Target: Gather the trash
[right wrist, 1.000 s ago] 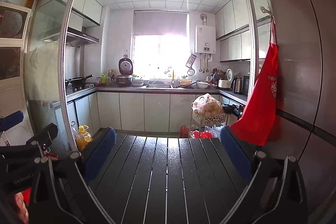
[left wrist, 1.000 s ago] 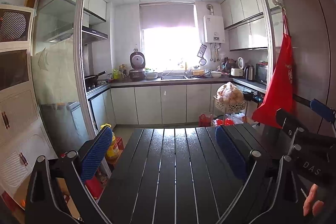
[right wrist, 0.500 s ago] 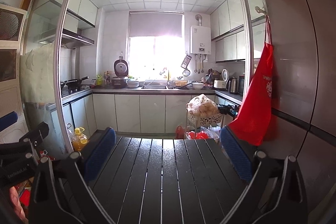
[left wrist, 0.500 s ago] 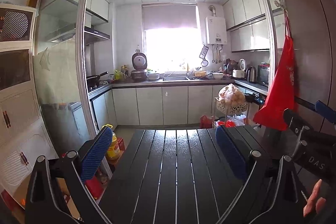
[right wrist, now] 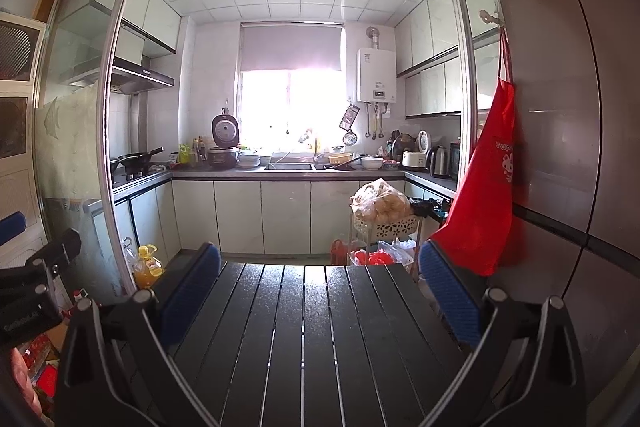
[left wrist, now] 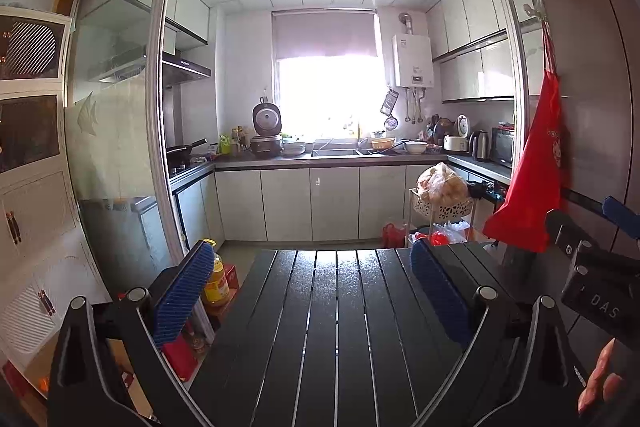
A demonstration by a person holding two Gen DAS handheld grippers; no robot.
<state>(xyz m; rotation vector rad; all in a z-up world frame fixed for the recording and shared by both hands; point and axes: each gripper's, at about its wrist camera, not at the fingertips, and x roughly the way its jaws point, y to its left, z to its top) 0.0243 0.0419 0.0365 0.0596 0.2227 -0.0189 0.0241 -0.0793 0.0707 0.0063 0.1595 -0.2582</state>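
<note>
Both grippers hover over a black slatted table [left wrist: 332, 311] that faces a kitchen. My left gripper [left wrist: 316, 291] is open, blue pads wide apart, nothing between them. My right gripper [right wrist: 320, 291] is open too and holds nothing. In the left wrist view the right gripper's body [left wrist: 592, 267] shows at the right edge, with a person's fingers [left wrist: 600, 383] below it. The left gripper's body [right wrist: 36, 279] shows at the left edge of the right wrist view. No trash lies on the slatted table [right wrist: 316, 327] in either view.
A red apron [right wrist: 480, 195] hangs on the fridge [right wrist: 568, 147] at the right. A rack [right wrist: 384, 227] with a filled bag stands past the table's far right corner. Oil bottles [right wrist: 148, 265] stand on the floor at the left by the sliding glass door [right wrist: 76, 147].
Both views have risen and tilted slightly, so the table's far edge sits lower in frame. The grippers stay open and empty.
</note>
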